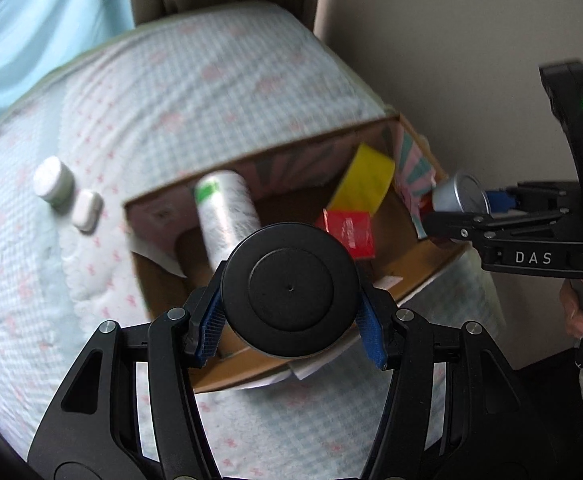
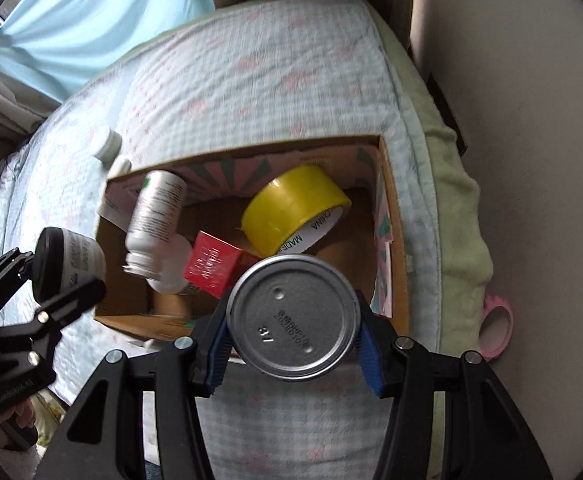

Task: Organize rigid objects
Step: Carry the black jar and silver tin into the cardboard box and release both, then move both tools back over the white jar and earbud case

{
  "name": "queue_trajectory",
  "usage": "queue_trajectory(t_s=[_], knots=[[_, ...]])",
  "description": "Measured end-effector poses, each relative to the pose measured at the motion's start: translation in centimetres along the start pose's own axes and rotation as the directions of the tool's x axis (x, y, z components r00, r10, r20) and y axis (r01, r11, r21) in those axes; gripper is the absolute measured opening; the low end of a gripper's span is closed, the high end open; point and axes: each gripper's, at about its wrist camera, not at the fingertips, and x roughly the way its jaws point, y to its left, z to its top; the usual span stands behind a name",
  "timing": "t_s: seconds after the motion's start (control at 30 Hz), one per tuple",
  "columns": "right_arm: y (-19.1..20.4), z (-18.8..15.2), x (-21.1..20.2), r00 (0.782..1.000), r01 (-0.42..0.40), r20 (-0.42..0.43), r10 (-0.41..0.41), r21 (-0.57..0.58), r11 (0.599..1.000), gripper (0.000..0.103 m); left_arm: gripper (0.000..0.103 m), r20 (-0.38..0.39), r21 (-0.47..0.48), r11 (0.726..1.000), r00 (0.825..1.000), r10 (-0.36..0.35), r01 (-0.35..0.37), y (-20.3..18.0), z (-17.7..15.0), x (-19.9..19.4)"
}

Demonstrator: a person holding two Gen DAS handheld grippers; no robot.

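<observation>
An open cardboard box (image 1: 159, 296) (image 2: 395, 216) lies on the bed. In it are a white bottle (image 1: 227, 216) (image 2: 153, 216), a yellow tape roll (image 1: 365, 180) (image 2: 295, 210) and a red box (image 1: 349, 232) (image 2: 211, 264). My left gripper (image 1: 291, 316) (image 2: 57, 280) is shut on a black-capped jar (image 1: 291, 288) (image 2: 71, 258) over the box's near left edge. My right gripper (image 2: 293, 354) (image 1: 457, 212) is shut on a silver can (image 2: 293, 318) (image 1: 461, 196) at the box's near right corner.
A small white jar (image 1: 53, 184) (image 2: 107, 146) and a white case (image 1: 87, 210) (image 2: 120, 167) lie on the quilted bedspread (image 1: 211, 92) left of the box. A pink tape roll (image 2: 497, 326) sits between the mattress and the wall. Curtains hang behind the bed.
</observation>
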Motion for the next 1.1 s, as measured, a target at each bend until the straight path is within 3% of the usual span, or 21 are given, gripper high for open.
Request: queue_trajectory(t_s=[0.17, 0.47, 0.5, 0.53, 0.57, 0.6, 0.67, 0.77, 1.1], knots=[[-0.5, -0.2, 1.8, 1.000, -0.023, 0.000, 0.023, -0.007, 1.000, 0.050, 0.053, -0.070, 0.052, 0.999, 0.998, 0.007, -0.003, -1.5, -0.7, 3.7], [-1.5, 0.2, 3.8, 0.999, -0.051, -0.012, 0.052, 0.035, 0.998, 0.050, 0.053, -0.122, 0.107, 0.994, 0.992, 0.014, -0.001, -3.0, -0.8, 6.7], [-1.6, 0.3, 4.0, 0.998, -0.057, -0.012, 0.057, 0.046, 0.997, 0.050, 0.058, -0.129, 0.105, 0.994, 0.992, 0.006, 0.007, -3.0, -0.7, 6.8], [-1.8, 0.3, 4.2, 0.997, -0.071, -0.018, 0.072, 0.065, 0.995, 0.051, 0.082, -0.133, 0.102, 0.995, 0.991, -0.007, 0.021, -3.0, -0.7, 6.9], [-2.1, 0.4, 4.4, 0.995, -0.094, -0.025, 0.097, 0.090, 0.991, 0.059, 0.099, -0.129, 0.102, 0.994, 0.991, -0.032, 0.045, -3.2, -0.7, 6.6], [-2.3, 0.3, 4.3, 0.993, -0.111, -0.017, 0.113, 0.106, 0.988, 0.081, 0.103, -0.113, 0.106, 0.993, 0.993, -0.031, 0.043, -3.2, -0.8, 6.2], [-2.5, 0.1, 3.4, 0.991, -0.131, 0.048, 0.126, 0.125, 0.983, 0.103, 0.103, -0.104, 0.122, 0.992, 0.994, -0.016, 0.028, -3.3, -1.0, 5.7], [-2.7, -0.2, 2.8, 0.989, -0.133, 0.089, 0.121, 0.141, 0.981, 0.103, 0.103, -0.114, 0.107, 0.994, 0.993, -0.005, 0.017, -2.8, -1.5, 5.3], [-2.3, -0.3, 3.0, 0.994, -0.090, 0.073, 0.082, 0.116, 0.989, 0.103, 0.103, -0.107, 0.055, 0.998, 0.994, 0.010, -0.004, -1.3, -1.8, 3.6]])
